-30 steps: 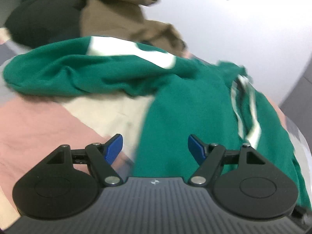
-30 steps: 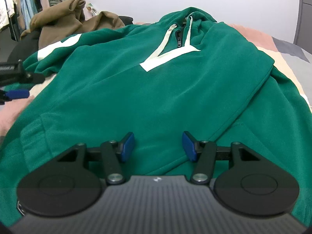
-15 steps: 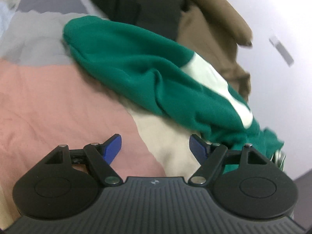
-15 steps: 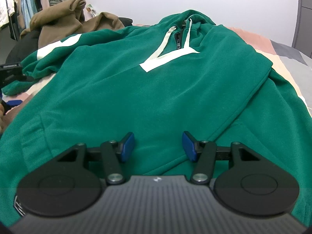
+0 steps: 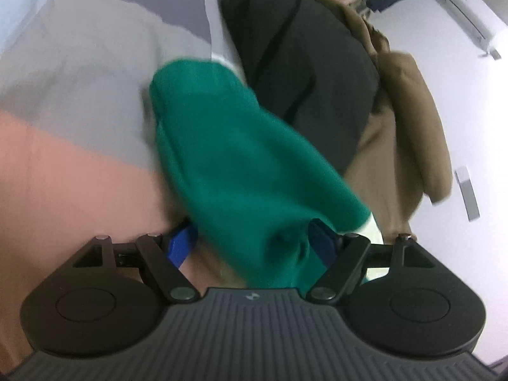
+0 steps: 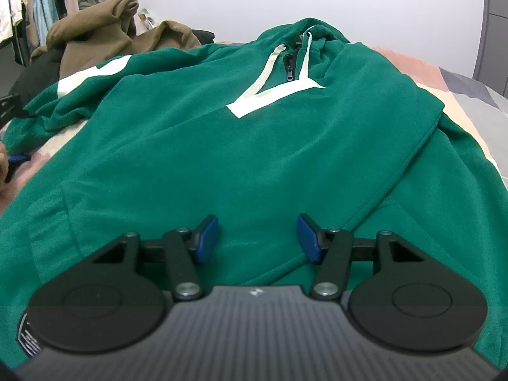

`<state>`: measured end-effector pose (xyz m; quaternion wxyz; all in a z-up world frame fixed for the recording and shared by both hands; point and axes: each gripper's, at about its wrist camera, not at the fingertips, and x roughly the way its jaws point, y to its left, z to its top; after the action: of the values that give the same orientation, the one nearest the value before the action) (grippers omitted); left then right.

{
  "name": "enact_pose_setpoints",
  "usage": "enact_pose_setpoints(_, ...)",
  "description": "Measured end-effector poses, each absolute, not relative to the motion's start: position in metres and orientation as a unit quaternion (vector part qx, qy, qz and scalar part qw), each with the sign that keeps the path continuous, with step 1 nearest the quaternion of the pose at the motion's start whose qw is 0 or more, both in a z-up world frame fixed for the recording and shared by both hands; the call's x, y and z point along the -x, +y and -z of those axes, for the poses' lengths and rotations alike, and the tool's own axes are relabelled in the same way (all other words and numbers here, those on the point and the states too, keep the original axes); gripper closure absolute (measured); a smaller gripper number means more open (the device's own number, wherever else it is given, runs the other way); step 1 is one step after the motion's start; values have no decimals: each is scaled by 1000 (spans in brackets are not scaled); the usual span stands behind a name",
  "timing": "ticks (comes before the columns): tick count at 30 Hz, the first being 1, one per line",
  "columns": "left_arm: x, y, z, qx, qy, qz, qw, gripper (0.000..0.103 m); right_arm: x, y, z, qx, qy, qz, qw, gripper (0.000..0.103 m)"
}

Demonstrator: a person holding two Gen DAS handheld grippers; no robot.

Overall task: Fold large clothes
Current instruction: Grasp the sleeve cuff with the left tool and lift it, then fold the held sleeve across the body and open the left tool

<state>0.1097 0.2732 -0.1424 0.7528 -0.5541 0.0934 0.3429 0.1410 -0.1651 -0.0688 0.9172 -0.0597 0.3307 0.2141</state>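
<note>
A large green hoodie with white trim lies front-up on the bed, hood at the far end. My right gripper is open and hovers just over its lower front. The hoodie's left sleeve shows in the left wrist view, cuff pointing away. My left gripper is open with the sleeve lying between its blue pads, near the white band. The left gripper's finger shows at the left edge of the right wrist view.
A black garment and a brown garment are piled beside the sleeve. The bedspread has pink, grey and cream patches. Clothes hang on a rack at the far left. A white wall stands behind the bed.
My left gripper has swung left along the sleeve and moved in, so the sleeve now lies between its open fingers. The right gripper has stayed still over the hoodie's front.
</note>
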Motion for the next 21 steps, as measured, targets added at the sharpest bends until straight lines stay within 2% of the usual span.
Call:
enact_pose_setpoints(5,-119,299,139,540,86,-364,754,24,-142,-164,69,56,331,-212,918,46)
enact_pose_setpoints(6,-120,303,141,539,86,-367,753,27,-143,-164,69,54,331,-212,918,46)
enact_pose_setpoints(8,-128,309,140,518,104,-384,757,43,-144,-165,70,52,331,-212,918,46)
enact_pose_setpoints(10,-142,311,133,472,130,-396,777,71,-146,-164,70,52,330,-211,919,46)
enact_pose_setpoints(15,-143,297,121,429,112,-419,792,92,-151,-159,70,48,331,-207,919,43)
enact_pose_setpoints(21,-138,266,83,378,55,-440,813,94,-154,-161,68,42,334,-206,919,44)
